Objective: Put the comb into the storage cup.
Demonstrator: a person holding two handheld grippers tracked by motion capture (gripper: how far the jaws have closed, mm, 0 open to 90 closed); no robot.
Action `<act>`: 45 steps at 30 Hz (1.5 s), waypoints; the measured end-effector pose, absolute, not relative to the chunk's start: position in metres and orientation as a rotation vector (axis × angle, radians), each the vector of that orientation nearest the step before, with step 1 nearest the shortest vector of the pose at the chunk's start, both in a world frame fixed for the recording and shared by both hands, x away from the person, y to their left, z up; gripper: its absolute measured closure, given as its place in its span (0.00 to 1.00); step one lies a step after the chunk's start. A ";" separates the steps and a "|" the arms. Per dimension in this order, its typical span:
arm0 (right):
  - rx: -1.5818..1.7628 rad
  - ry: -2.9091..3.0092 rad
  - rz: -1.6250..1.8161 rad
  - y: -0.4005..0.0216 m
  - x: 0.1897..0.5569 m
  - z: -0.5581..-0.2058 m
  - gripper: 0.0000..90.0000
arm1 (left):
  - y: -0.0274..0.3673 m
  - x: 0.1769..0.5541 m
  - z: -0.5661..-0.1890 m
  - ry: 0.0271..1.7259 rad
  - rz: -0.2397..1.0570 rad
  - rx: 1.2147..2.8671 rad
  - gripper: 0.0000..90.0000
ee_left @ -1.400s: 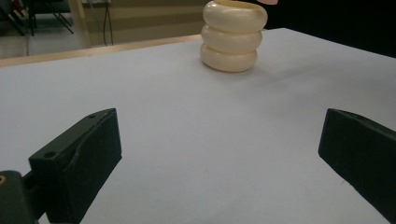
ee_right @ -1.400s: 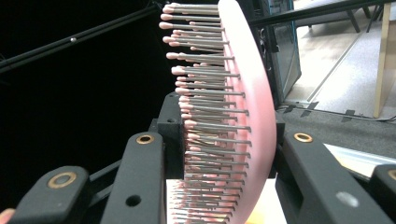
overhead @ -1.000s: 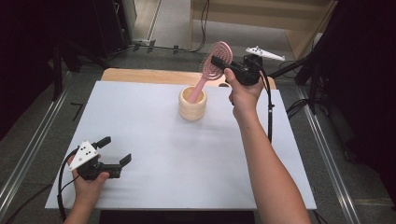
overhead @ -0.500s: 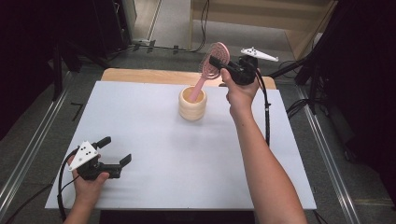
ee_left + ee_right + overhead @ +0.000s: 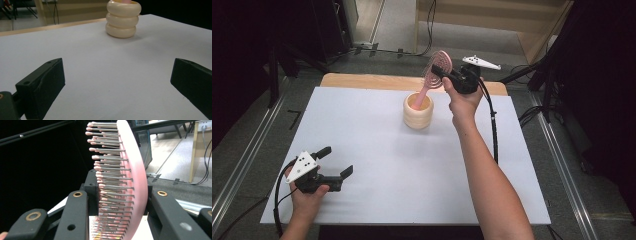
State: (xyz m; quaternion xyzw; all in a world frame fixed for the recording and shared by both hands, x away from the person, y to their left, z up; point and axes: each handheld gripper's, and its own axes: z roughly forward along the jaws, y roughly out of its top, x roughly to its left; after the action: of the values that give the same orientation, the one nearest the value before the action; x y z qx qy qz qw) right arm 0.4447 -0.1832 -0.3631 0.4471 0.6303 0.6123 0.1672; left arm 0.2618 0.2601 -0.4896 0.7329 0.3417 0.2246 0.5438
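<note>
A pink hairbrush [image 5: 439, 65] leans with its handle end inside a cream ribbed cup [image 5: 418, 111] at the far middle of the white table [image 5: 387, 165]. My right gripper [image 5: 438, 74] is shut on the brush head from the right, above the cup. In the right gripper view the brush [image 5: 125, 182] stands edge-on, bristles to the left, clamped in the right gripper [image 5: 120, 195]. My left gripper [image 5: 337, 161] rests open near the table's front left corner. In the left gripper view the cup [image 5: 122, 20] stands ahead of the left gripper [image 5: 117, 72], whose jaws are wide apart.
A wooden strip [image 5: 377, 80] runs along the table's far edge. Behind it are wooden furniture [image 5: 492, 20] and floor cables [image 5: 429, 25]. Metal rails [image 5: 562, 165] flank the table on both sides. The right gripper's cable [image 5: 494, 130] trails over the table's right part.
My right hand has come down a little and to the left with the brush, sinking the handle further into the cup. The left gripper has stayed where it was.
</note>
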 end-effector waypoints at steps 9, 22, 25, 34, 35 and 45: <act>1.283 1.816 1.727 -0.176 0.449 -0.374 0.69 | 0.260 0.262 -0.490 0.810 0.532 1.739 0.00; 1.336 1.836 1.701 -0.174 0.451 -0.397 0.69 | 0.260 0.262 -0.490 0.808 0.531 1.740 0.00; 1.342 1.832 1.711 -0.174 0.451 -0.401 0.69 | 0.260 0.262 -0.490 0.808 0.531 1.741 0.00; 1.378 1.837 1.709 -0.172 0.451 -0.414 0.69 | 0.260 0.262 -0.490 0.807 0.531 1.740 0.00; 1.382 1.837 1.710 -0.172 0.452 -0.415 0.69 | 0.260 0.262 -0.490 0.806 0.531 1.741 0.00; 1.452 1.800 1.742 -0.174 0.451 -0.428 0.69 | 0.260 0.262 -0.490 0.807 0.533 1.747 0.00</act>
State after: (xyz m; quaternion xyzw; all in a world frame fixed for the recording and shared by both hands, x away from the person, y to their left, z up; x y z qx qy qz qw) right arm 0.4513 -0.1743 -0.4277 0.4977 0.6170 0.5971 0.1228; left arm 0.2617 0.2595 -0.4896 0.7354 0.3396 0.2243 0.5418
